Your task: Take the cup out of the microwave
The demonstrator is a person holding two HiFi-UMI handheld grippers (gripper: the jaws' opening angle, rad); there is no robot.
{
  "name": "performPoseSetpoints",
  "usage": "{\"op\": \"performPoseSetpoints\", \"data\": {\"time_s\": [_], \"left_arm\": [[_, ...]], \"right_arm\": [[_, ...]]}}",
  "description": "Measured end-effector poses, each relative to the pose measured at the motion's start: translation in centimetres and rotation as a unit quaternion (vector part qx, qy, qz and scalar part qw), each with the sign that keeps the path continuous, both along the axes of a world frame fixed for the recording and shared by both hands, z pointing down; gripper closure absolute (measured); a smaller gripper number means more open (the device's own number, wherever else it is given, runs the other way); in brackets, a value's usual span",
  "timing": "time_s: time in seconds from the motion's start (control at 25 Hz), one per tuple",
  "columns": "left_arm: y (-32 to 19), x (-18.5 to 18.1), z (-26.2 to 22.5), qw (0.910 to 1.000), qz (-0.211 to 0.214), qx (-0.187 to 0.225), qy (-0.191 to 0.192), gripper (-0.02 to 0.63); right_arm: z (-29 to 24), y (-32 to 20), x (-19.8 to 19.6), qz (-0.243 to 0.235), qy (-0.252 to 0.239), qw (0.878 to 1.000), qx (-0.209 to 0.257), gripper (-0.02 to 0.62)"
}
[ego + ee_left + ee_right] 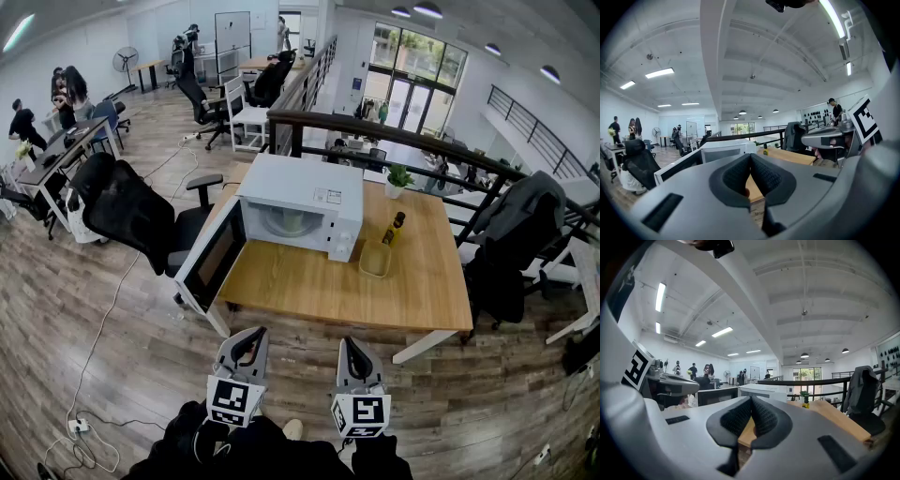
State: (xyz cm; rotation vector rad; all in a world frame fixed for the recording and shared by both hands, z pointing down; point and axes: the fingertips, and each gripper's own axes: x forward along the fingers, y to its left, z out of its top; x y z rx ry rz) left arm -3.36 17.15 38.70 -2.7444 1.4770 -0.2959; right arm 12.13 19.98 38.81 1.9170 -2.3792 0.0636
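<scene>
A white microwave (309,202) stands on the wooden table (328,286), its door (214,255) swung open to the left. A pale round shape (287,221) shows in the cavity; whether it is the cup I cannot tell. My left gripper (253,334) and right gripper (349,343) hang side by side over the floor, well short of the table's near edge, both shut with nothing held. In the left gripper view the left gripper (750,157) has its pads together, the microwave (725,150) beyond. The right gripper (751,400) is likewise shut, facing the microwave (761,391).
Right of the microwave sit a small wooden tray (375,260), a dark bottle (395,228) and a potted plant (398,177). A black office chair (131,211) stands by the open door. Another chair with a jacket (511,244) is at the table's right. A dark railing (394,141) runs behind.
</scene>
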Motion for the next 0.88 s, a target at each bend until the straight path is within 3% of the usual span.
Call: {"op": "performPoseSetpoints", "data": {"time_s": [0.24, 0.88], "left_arm": [[-0.51, -0.07, -0.02, 1.0000, 0.001, 0.000, -0.002, 0.583], [-0.71, -0.11, 0.32, 0.9998, -0.018, 0.000, 0.001, 0.583]], "right_arm": [[-0.07, -0.60, 0.22, 0.006, -0.015, 1.000, 0.001, 0.578], [0.47, -0.84, 0.34, -0.008, 0.002, 1.000, -0.003, 0.578]]}}
